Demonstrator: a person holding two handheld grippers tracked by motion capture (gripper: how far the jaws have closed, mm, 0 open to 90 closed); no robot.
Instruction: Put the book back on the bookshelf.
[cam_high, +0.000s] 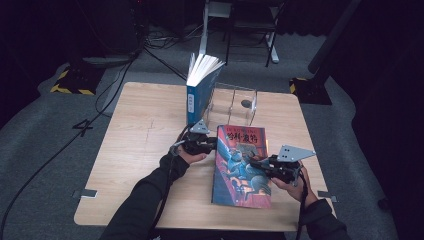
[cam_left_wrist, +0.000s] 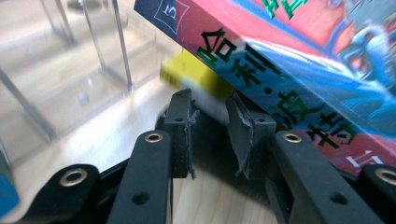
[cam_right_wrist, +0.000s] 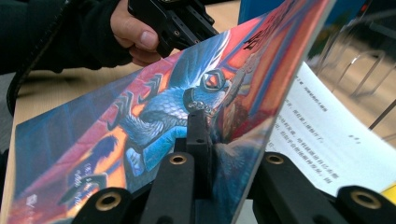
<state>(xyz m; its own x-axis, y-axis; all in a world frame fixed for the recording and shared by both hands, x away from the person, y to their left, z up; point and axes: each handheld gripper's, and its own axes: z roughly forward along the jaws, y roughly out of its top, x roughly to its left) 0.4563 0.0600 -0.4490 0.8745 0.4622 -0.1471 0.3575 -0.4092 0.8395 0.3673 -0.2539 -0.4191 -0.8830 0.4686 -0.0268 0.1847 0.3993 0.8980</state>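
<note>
Black fingers of the right gripper (cam_right_wrist: 219, 140) clamp the red-and-blue book's (cam_high: 242, 165) front cover (lifted off its white pages), while the left gripper (cam_left_wrist: 212, 135) fingers gape, nothing between them, just left of its spine on the worktop (cam_high: 135, 150).

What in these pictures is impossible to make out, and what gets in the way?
- High view: the colourful book's lower pages, hidden under its cover.
- Right gripper view: the print on the white page is too small; the right gripper's far pad is behind the cover.
- Left gripper view: the yellow thing under the book is blurred and half covered.
</note>
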